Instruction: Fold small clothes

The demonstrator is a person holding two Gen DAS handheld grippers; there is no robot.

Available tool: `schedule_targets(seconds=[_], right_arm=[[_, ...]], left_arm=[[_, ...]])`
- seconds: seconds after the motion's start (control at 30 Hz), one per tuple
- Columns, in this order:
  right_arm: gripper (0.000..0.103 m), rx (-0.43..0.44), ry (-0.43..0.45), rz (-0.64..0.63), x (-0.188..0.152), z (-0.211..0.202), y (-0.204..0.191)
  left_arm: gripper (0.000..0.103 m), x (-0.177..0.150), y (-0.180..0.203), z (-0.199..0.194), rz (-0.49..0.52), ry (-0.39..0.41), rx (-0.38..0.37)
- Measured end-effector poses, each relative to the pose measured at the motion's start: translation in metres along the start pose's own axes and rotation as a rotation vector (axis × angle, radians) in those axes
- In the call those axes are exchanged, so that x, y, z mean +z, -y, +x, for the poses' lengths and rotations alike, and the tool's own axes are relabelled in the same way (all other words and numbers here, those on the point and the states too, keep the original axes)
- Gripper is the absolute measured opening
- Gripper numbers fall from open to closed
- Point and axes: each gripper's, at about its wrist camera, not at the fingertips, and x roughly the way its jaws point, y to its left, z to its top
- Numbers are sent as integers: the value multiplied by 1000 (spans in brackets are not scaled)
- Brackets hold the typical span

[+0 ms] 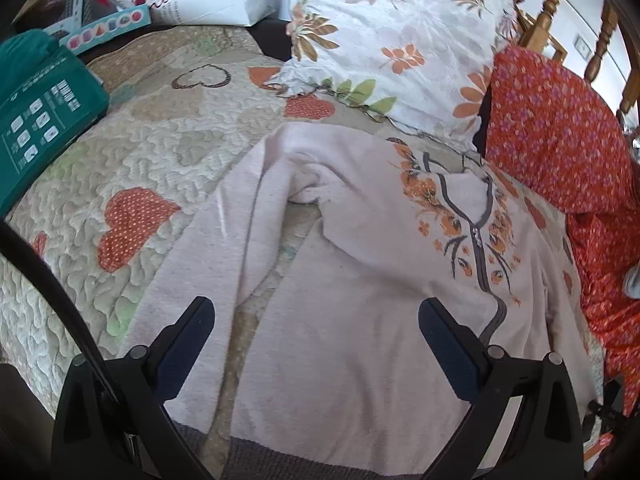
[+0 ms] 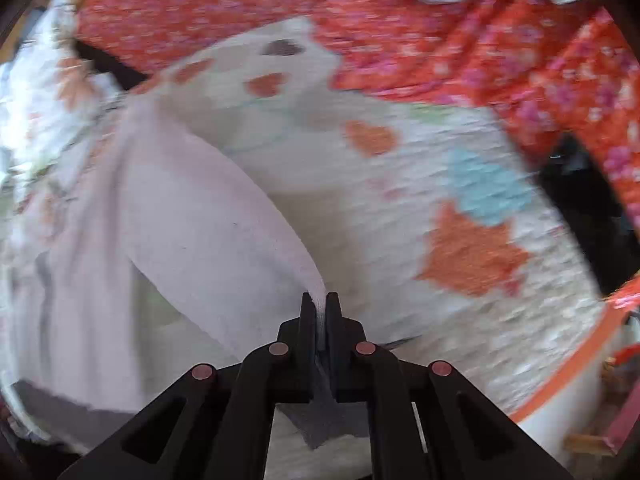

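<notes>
Cream quilted bedspread [image 1: 132, 168], puckered stitching, appliquéd orange hearts: three whole ones in left wrist view. On it, spread flat, one pale pink fleecy top [image 1: 340, 280] with grey zip and orange floral embroidery. One white floral pillow [image 1: 400, 40], one red flowered cloth [image 1: 560, 128], one teal box [image 1: 40, 112]. Left gripper [image 1: 316, 320]: fingers spread, empty, over the top. Right gripper [image 2: 320, 308]: pinching the top's sleeve cuff [image 2: 224, 232]; view blurred.

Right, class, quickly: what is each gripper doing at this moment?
Left gripper: open, fingers spread above the pale pink top, holding nothing.
Right gripper: closed on the pink top's sleeve.
</notes>
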Motion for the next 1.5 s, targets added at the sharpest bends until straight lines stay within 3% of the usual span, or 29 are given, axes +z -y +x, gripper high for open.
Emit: schedule_targets(seconds=[0.07,0.2,0.27,0.33,0.57,0.73,0.83,1.1,1.5], right_arm=[[11,33,-10,11,1,-2,1],[28,3,123,44,-7,-28,-19],[37,55,177,24,-4,-35,-37],[38,116,209,-41,1,-39,-66],[46,196,192,-304,12,-23,-176],[50,233,172,-432,-4,0,-227],[56,241,153,-453,-9,15,-237],[57,235,40,-495,-23,51,-252],[71,203,80,-525,-25,59,-262]], left_arm=[[102,0,-3,0,-12,-5,-3],[102,-2,-1,2,0,-6,17],[102,-5,5,3,25,-2,35],[102,-8,12,4,56,9,50],[102,-18,36,0,158,85,107],[102,-25,49,7,192,73,97],[102,-29,55,18,222,51,109],[102,-37,66,42,241,-21,90],[102,-54,69,73,286,-120,119]])
